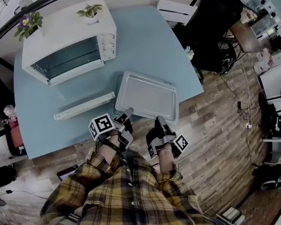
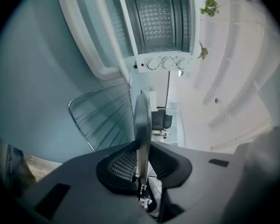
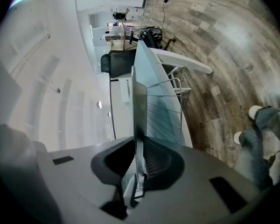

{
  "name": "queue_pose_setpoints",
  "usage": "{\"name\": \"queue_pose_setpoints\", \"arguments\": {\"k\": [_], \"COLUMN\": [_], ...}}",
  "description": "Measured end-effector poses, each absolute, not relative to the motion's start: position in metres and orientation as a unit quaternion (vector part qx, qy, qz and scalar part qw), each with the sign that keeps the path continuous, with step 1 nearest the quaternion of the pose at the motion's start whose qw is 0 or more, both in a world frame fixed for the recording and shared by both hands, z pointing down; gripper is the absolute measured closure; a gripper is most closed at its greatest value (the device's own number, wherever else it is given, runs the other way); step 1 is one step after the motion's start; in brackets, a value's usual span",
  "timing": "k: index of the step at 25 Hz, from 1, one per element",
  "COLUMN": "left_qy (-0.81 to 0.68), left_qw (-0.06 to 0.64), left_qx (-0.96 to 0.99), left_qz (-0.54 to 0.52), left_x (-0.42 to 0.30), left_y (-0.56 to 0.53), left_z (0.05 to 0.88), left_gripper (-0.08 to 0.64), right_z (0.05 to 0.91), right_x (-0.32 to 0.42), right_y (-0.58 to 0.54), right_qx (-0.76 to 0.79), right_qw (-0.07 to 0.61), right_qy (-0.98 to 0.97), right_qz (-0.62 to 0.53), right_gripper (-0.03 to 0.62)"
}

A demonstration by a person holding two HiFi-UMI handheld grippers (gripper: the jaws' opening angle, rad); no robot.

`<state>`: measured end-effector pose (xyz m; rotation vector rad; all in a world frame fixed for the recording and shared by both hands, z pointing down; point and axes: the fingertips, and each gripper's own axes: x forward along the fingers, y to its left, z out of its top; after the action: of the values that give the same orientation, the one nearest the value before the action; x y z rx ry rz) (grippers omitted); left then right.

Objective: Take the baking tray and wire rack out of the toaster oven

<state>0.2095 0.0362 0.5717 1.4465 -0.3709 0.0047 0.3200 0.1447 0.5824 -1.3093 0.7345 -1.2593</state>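
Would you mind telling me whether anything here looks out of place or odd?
Nothing is spilled or damaged. Only the baking tray stands out: it juts past the near edge of the table, clamped at its rim by the left hand-held gripper and right hand-held gripper.

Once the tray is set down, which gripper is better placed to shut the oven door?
Left, probably. The left gripper grips the baking tray on the side nearest the open oven door; the right gripper sits farther away.
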Motion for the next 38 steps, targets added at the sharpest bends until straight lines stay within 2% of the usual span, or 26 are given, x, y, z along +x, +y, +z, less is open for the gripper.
{"name": "queue_pose_setpoints", "arguments": {"k": [14,17,19,28,35,38], "left_qy": [-0.232,-0.243,-0.247,-0.273,-0.283,-0.285], "left_qw": [0.769,0.774,0.779,0.768,0.754,0.747], "left_qx": [0.595,0.584,0.576,0.578,0.592,0.6], "left_qz": [0.007,0.011,0.011,0.02,0.021,0.014], "left_x": [0.196,0.189,0.184,0.161,0.153,0.149], "left_y": [0.039,0.039,0.038,0.04,0.042,0.04], "left_z": [0.621,0.626,0.629,0.635,0.629,0.625], "left_gripper": [0.497,0.473,0.433,0.391,0.388,0.387], "right_z": [0.626,0.638,0.645,0.645,0.64,0.638], "right_x": [0.326,0.327,0.327,0.333,0.332,0.324], "right_y": [0.135,0.137,0.138,0.138,0.152,0.157], "right_qx": [-0.575,-0.585,-0.591,-0.616,-0.621,-0.624], "right_qw": [0.529,0.525,0.524,0.506,0.528,0.513], "right_qy": [0.281,0.258,0.248,0.265,0.255,0.27], "right_qz": [-0.557,-0.561,-0.561,-0.542,-0.521,-0.524], "right_gripper": [0.539,0.551,0.554,0.555,0.446,0.443]}}
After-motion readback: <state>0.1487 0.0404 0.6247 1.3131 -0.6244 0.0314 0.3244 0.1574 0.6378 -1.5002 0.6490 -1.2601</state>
